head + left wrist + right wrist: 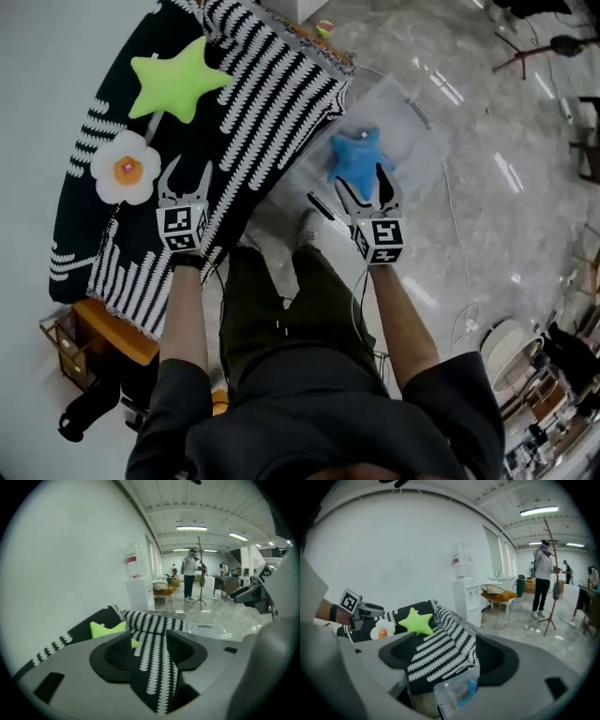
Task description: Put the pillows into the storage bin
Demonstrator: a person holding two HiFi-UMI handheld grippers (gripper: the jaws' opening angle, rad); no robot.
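A lime-green star pillow [178, 80] and a white flower pillow with an orange centre [126, 169] lie on a black-and-white striped sofa [272, 84]. To its right on the floor stands a clear storage bin [427, 141] with a blue star pillow [356, 157] inside. My left gripper [185, 180] hovers open over the sofa beside the flower pillow, with nothing between its jaws. My right gripper [363, 185] is open and empty above the bin's near edge. The left gripper view shows the green star [107, 629] ahead. The right gripper view shows the green star [417, 620], the flower pillow [382, 631] and the bin [454, 693] below.
An orange-topped side table [108, 337] stands by the sofa's near end. A water dispenser [464, 590] and an orange wire chair [499, 595] stand against the wall beyond the sofa. A person [190, 573] stands by a tall stand far off. Cables lie on the marble floor [487, 216].
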